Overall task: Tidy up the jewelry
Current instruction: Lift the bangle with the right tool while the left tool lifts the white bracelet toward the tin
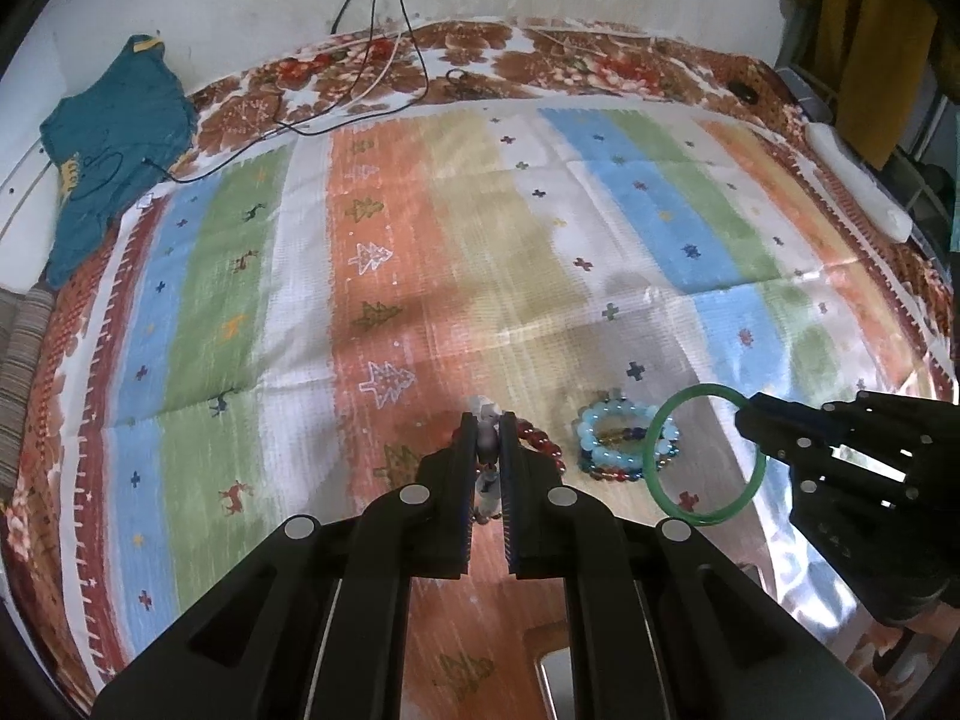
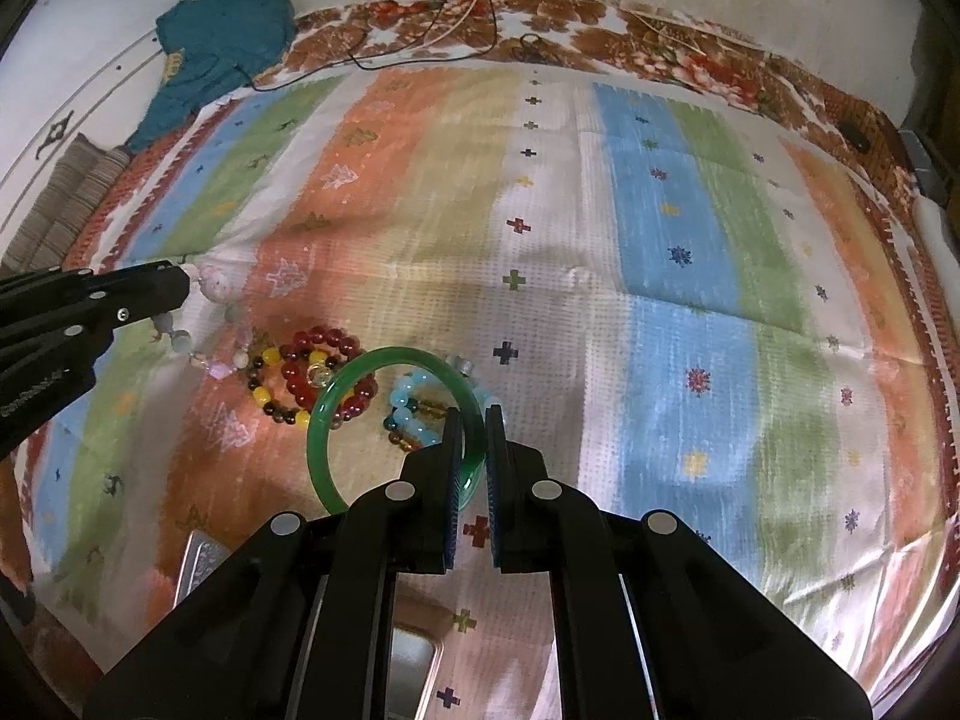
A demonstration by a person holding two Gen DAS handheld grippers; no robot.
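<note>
In the left wrist view, the left gripper (image 1: 487,420) is closed on a pale pink and white beaded bracelet (image 1: 489,414), near the middle of the striped cloth (image 1: 420,210). To the right, the smooth green bangle (image 1: 699,453) hangs from the right gripper (image 1: 747,414).

In the right wrist view, the right gripper is closed on the bangle's rim, lifted over a red beaded bracelet (image 2: 327,366) and a light blue beaded bracelet (image 2: 411,405) lying on the cloth.

No readable text, labels or numbers anywhere.
</note>
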